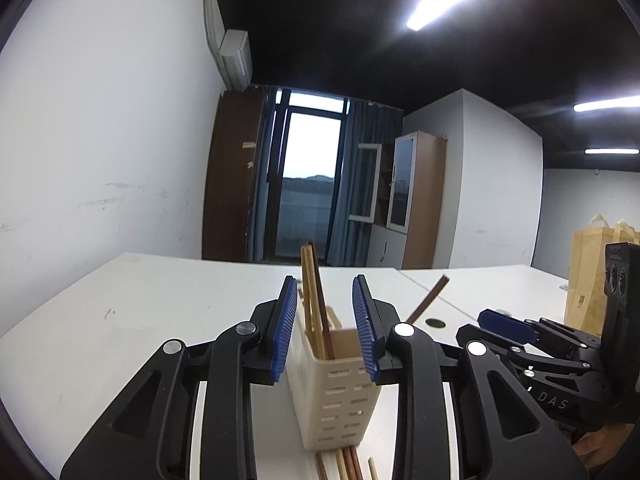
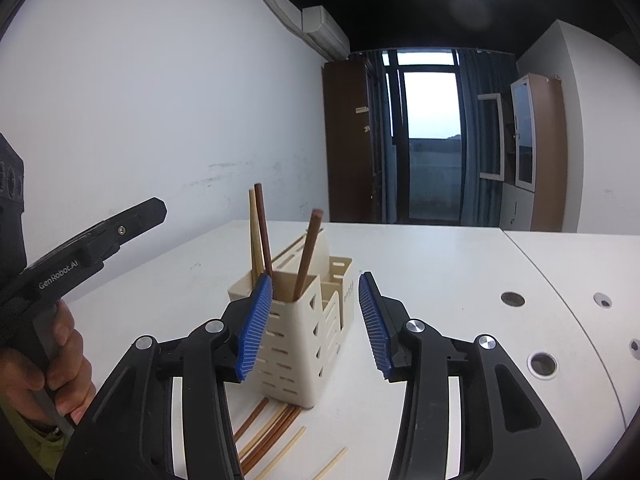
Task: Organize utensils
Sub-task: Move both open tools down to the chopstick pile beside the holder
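Note:
A cream slotted utensil holder [image 1: 340, 400] [image 2: 304, 344] stands on the white table [image 2: 440, 264]. In the left wrist view my left gripper [image 1: 325, 300] is open. Its blue pads flank the holder's near compartment, where a light and a dark chopstick [image 1: 314, 300] stand upright, untouched. My right gripper [image 2: 316, 292] is open too, with a dark chopstick [image 2: 306, 256] leaning in the compartment ahead of it, free of the pads. Several loose chopsticks [image 2: 268, 432] [image 1: 344, 464] lie on the table just in front of the holder.
A person's hand [image 2: 60, 360] holds the left gripper's handle at the left edge. The table has round cable holes [image 2: 542, 364] on the right and a seam. A paper bag [image 1: 592, 280] stands at the far right. White wall, cabinets and a window lie beyond.

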Available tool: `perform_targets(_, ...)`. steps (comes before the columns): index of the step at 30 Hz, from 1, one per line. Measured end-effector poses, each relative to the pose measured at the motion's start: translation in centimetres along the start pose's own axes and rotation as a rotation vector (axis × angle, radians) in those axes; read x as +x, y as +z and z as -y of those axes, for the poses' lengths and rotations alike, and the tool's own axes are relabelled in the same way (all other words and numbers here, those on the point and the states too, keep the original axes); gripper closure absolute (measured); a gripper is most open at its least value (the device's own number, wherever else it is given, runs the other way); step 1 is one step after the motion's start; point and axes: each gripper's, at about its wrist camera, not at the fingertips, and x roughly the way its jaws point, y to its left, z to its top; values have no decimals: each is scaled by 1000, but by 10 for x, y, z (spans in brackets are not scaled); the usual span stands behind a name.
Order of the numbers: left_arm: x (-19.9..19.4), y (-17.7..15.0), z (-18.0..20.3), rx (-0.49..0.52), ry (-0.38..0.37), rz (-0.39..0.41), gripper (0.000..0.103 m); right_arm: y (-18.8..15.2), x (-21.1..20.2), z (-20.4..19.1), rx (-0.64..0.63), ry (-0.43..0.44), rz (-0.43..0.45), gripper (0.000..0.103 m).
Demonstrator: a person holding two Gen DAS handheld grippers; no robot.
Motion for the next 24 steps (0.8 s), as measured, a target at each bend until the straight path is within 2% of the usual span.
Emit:
perform_targets(6,-2,-11,0,-8,23,-59,71,-12,-1,2,29,-15,-60,52)
perform_targets(15,19,-29,-7,-35,73,-286,71,-39,8,-1,52,-43,-222,46)
perform_targets(20,38,-45,-8,-32,66,-417,69,-55,18,1,67,-71,-326,45)
perform_targets(24,51,-68,-16,-100,-6,-556,66,-69,30,8,103,-76,-416,45)
